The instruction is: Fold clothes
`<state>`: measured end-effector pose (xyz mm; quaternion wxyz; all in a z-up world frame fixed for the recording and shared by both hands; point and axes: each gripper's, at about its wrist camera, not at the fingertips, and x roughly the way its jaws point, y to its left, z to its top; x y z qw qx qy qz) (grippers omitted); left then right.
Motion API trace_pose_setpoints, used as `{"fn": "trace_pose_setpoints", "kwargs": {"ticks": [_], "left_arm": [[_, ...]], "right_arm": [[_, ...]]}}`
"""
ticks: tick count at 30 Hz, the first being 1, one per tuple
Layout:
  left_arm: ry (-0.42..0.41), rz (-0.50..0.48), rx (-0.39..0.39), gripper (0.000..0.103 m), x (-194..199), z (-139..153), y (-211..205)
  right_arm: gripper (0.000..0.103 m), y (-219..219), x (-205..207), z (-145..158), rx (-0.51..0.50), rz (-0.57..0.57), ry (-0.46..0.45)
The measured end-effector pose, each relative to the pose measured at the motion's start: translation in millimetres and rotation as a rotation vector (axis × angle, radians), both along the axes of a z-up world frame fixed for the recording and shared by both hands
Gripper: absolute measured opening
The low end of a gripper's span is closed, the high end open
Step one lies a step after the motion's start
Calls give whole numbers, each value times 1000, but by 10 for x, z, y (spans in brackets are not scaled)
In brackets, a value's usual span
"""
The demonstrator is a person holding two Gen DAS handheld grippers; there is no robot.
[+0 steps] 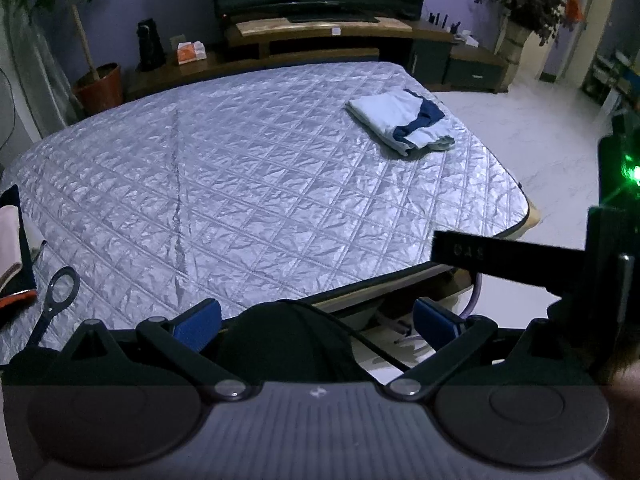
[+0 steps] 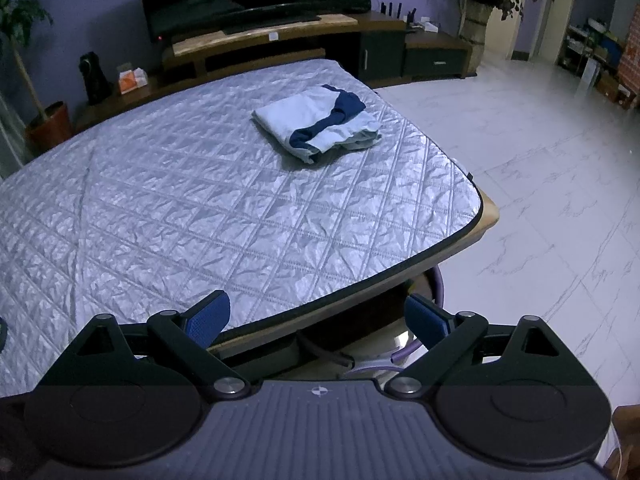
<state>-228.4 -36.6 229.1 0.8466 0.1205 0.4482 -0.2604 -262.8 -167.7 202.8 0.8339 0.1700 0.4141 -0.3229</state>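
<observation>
Lying folded near the far right corner of the table [image 2: 486, 216], the garment [image 2: 316, 124] is a pale blue piece with a navy band, stacked in several layers with its loose hems toward the table's right edge. Handling, judged: light, soft and limp, likely to slide a little on the slick quilted cover [image 2: 200, 200]; not fragile. Best hold, judged: pinch through all layers at the folded edge on its left side, or at two corners together, so the stack does not fall open. Left gripper [image 1: 316, 326]: blue pads spread wide, nothing between them, held at the near table edge, well apart from the garment. Right gripper [image 2: 316, 320]: likewise wide and empty, over the near right edge of the table. Other cloth: a pile of dark, pink and orange pieces [image 1: 14, 248] at the left margin of the left view, kind not discernible. Containers: a purple-rimmed basket [image 2: 438, 280] beneath the table, contents mostly hidden; an orange tissue box [image 2: 132, 78] on the low TV stand [image 2: 280, 36] behind; two potted plants, one [image 2: 48, 124] at left and one [image 2: 476, 20] at right.
</observation>
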Motion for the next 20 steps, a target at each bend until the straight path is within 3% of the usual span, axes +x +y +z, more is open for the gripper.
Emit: {"fn": "trace_pose_setpoints", "kwargs": {"ticks": [7,10,20], "left_arm": [[5,48,-47,102,115,-64,102],[-39,68,-44,101,154,-74,147],[-48,112,-37,100,315,-211,255]], "right_arm": [[97,9,31,-108,8,8,23],[97,33,56,-170,11,16,37],[97,104,123,-306,7,26,70]]}}
